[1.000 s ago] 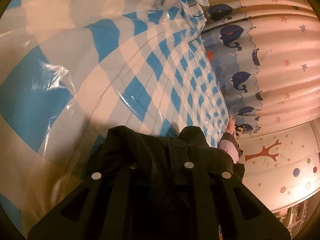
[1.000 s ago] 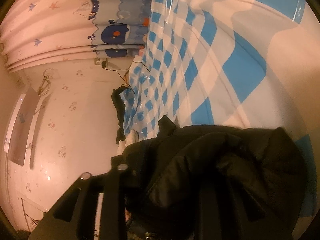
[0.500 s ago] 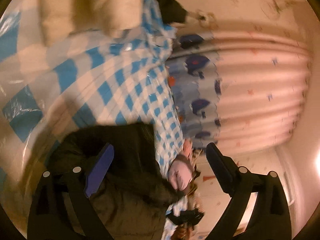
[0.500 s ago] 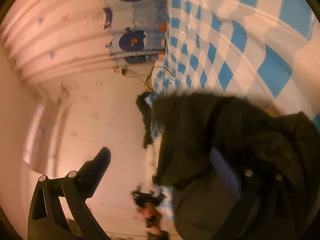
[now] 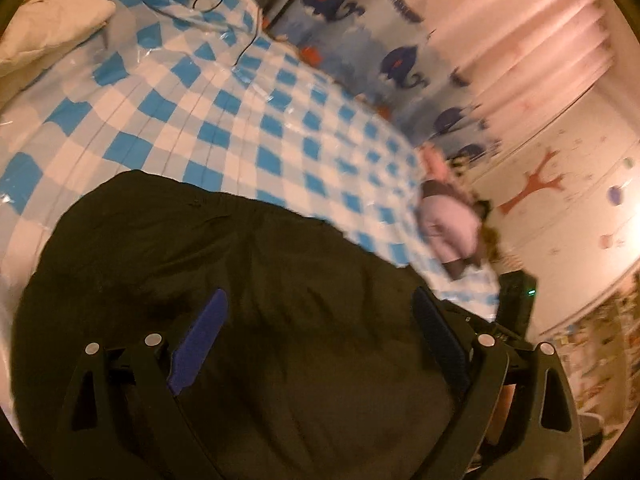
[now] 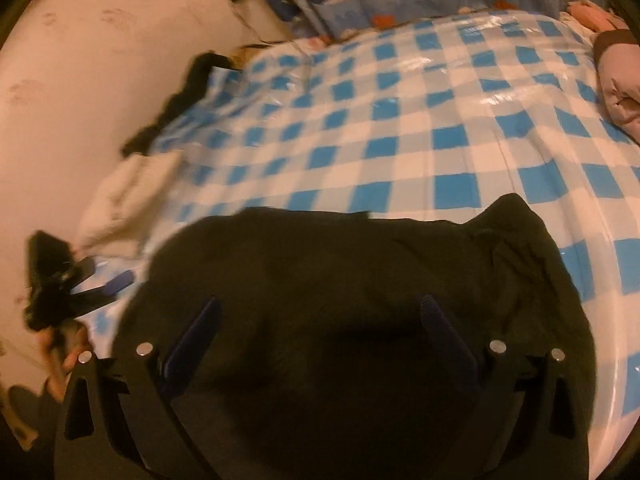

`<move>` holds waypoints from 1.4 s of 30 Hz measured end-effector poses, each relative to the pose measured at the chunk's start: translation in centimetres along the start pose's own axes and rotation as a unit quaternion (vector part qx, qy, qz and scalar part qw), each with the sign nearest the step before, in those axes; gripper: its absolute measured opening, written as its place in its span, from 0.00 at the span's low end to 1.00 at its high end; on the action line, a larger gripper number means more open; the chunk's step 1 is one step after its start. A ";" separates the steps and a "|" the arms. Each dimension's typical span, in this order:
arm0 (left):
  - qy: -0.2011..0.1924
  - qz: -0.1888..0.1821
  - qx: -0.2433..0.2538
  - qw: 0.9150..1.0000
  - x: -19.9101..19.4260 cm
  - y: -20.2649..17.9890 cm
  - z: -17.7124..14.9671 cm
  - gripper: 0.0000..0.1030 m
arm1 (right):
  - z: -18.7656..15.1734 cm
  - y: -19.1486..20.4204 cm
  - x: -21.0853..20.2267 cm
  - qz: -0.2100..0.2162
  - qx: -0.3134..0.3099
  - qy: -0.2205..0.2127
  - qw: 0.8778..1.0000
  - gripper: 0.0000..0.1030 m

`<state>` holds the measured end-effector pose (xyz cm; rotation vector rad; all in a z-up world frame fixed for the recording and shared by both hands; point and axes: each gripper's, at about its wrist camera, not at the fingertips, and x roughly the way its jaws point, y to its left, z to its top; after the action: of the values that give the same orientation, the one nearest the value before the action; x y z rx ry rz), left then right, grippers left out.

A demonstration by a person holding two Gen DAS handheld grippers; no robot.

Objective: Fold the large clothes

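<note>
A black garment (image 5: 256,280) lies in a rumpled heap on the blue and white checked plastic sheet (image 5: 224,120) that covers the bed. My left gripper (image 5: 320,316) hovers above it, open, its blue pads wide apart and holding nothing. In the right wrist view the same garment (image 6: 340,280) fills the lower middle. My right gripper (image 6: 320,316) is above it, open and empty too. The left gripper (image 6: 96,280) shows at the left edge of that view, held in a hand (image 6: 64,356).
A white pillow or quilt (image 5: 52,28) lies at the head of the bed, and a lilac and pink garment (image 5: 448,224) at its far edge. A whale-print curtain (image 5: 400,60) hangs behind. Another dark item (image 6: 180,88) lies at the sheet's corner by the wall.
Both grippers were shut on the black garment a second ago. They have let go, opened wide, and lifted up and back. The garment now rests on the sheet.
</note>
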<state>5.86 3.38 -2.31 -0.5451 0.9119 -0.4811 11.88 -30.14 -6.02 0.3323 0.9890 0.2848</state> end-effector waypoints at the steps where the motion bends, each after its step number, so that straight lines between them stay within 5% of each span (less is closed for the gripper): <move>1: 0.003 0.018 0.003 1.000 1.2 0.3 0.2 0.86 | 0.1 -0.6 1.1 -0.011 0.005 0.007 1.000 0.93; 6: 0.036 0.081 0.003 0.996 7.0 3.3 0.0 0.86 | 0.2 -3.9 5.3 -0.022 0.043 0.031 0.998 0.93; 10: 0.045 0.105 0.007 0.993 7.4 3.0 0.3 0.86 | 0.5 -3.3 4.8 -0.039 0.033 0.048 0.998 0.93; 13: -0.004 0.084 0.009 0.996 4.0 1.4 1.3 0.86 | 1.6 -1.9 1.3 -0.025 0.012 -0.003 1.000 0.93; 15: -0.042 0.103 0.028 0.993 2.7 0.2 2.2 0.86 | 2.9 -1.5 1.0 -0.040 0.009 -0.017 0.999 0.93; 19: -0.040 0.112 0.000 0.993 4.0 1.6 3.2 0.86 | 4.2 -3.0 3.3 -0.093 0.015 -0.001 0.996 0.93; 21: -0.027 0.124 -0.006 0.992 5.5 3.1 2.5 0.86 | 2.9 -5.3 5.6 -0.100 0.037 0.026 0.994 0.93; 23: -0.018 0.101 -0.030 0.994 6.8 5.4 1.1 0.86 | 1.5 -7.4 6.2 -0.057 0.080 0.017 0.995 0.93; 26: -0.035 0.095 -0.015 0.995 7.1 5.8 -0.6 0.86 | 0.4 -8.1 6.1 -0.047 0.076 -0.003 0.996 0.93; 30: -0.020 0.121 -0.002 0.993 7.4 4.8 -0.9 0.86 | 0.7 -7.6 5.4 -0.061 0.069 0.021 0.996 0.93; 33: -0.051 0.118 0.017 0.992 3.6 2.9 -1.4 0.86 | 0.1 -6.1 1.2 -0.049 0.059 -0.024 0.997 0.93; 36: -0.079 0.132 0.065 0.986 0.4 1.0 -2.8 0.86 | -2.0 -5.0 -2.9 -0.080 0.031 -0.062 0.994 0.93; 39: -0.085 0.156 0.077 0.981 -0.4 1.5 -4.4 0.86 | -4.6 -6.9 -2.4 -0.111 0.042 -0.052 0.992 0.93; 42: -0.075 0.151 0.045 0.985 0.4 3.6 -5.3 0.86 | -6.5 -8.7 -1.7 -0.084 0.067 -0.082 0.991 0.93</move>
<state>2.18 4.67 -7.40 -0.3471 0.8075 -0.2023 6.24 -37.82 -11.49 0.3860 0.8697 0.0374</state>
